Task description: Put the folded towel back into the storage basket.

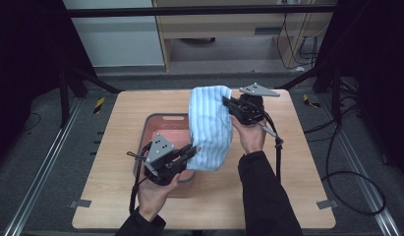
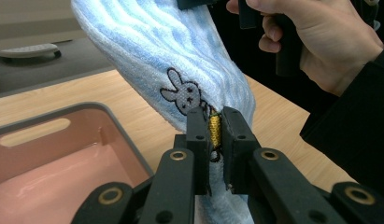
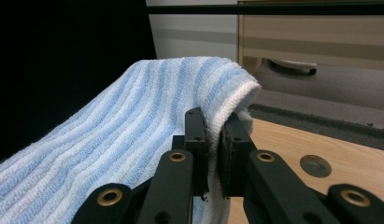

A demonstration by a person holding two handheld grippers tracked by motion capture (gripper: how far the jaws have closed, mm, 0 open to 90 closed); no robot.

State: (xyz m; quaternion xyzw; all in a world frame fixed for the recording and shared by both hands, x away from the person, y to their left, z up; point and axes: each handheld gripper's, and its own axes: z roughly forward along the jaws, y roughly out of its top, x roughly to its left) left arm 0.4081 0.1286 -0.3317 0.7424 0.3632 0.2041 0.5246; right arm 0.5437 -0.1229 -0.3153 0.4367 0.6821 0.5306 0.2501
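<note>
A blue-and-white striped towel (image 1: pixel 209 125) with a small embroidered bunny (image 2: pixel 181 96) hangs stretched between my two grippers above the table. My left gripper (image 1: pixel 189 151) is shut on the towel's near corner, pinching it by a yellow tag (image 2: pixel 215 129). My right gripper (image 1: pixel 228 104) is shut on the far edge, where the cloth (image 3: pixel 133 140) folds over its jaws. The towel sags in a curve over the far right part of a pink bin (image 1: pixel 160 129).
The pink plastic bin (image 2: pixel 54 158) stands on the wooden table (image 1: pixel 111 142), left of centre, with a handle slot in its wall. A round hole (image 3: pixel 316 165) is set in the tabletop. Cables trail on the floor at the right. A cabinet (image 1: pixel 229 29) stands beyond the table.
</note>
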